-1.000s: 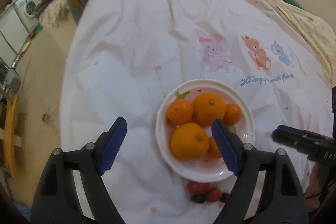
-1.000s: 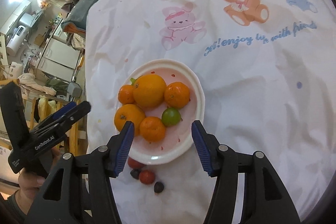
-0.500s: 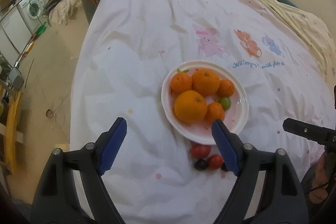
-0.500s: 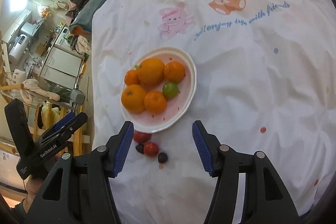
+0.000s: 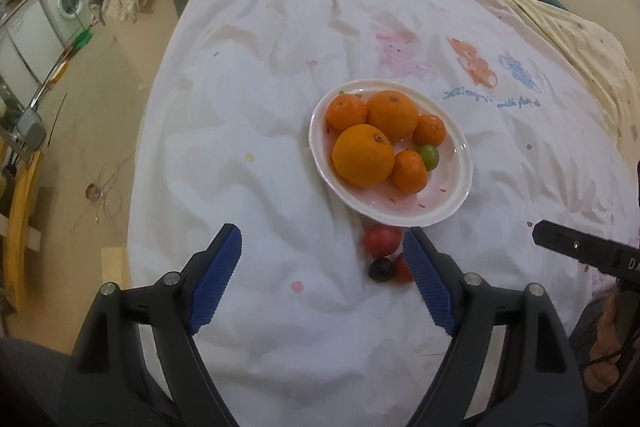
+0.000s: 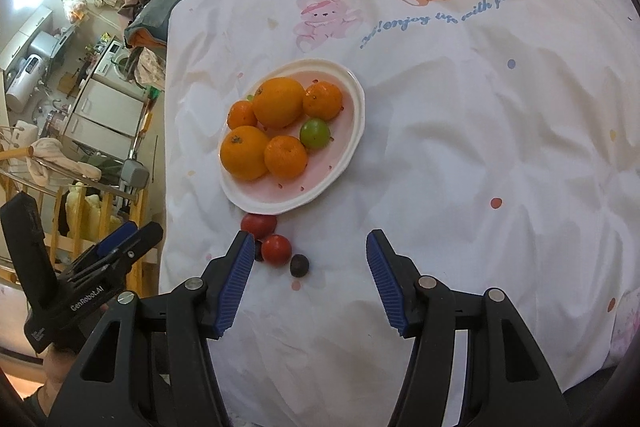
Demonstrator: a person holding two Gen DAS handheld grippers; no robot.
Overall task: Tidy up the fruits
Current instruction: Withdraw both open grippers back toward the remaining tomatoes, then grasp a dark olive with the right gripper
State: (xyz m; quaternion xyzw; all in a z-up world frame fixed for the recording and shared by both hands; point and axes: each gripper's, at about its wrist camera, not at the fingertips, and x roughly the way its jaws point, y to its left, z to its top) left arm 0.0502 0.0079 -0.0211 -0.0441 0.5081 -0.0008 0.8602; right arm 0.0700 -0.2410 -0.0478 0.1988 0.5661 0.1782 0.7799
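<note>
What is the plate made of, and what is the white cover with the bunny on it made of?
The plate looks like glazed ceramic, or maybe hard plastic: it is smooth, white and pink, with a shiny rim. The cover looks like soft woven cloth, probably cotton: it is matt, creased and puffy, and the bunny is printed flat on it.

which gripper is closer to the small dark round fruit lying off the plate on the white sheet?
Judging by both views, right. The right gripper has the small dark fruit between its open fingertips; the left gripper has it beside its right finger.
</note>
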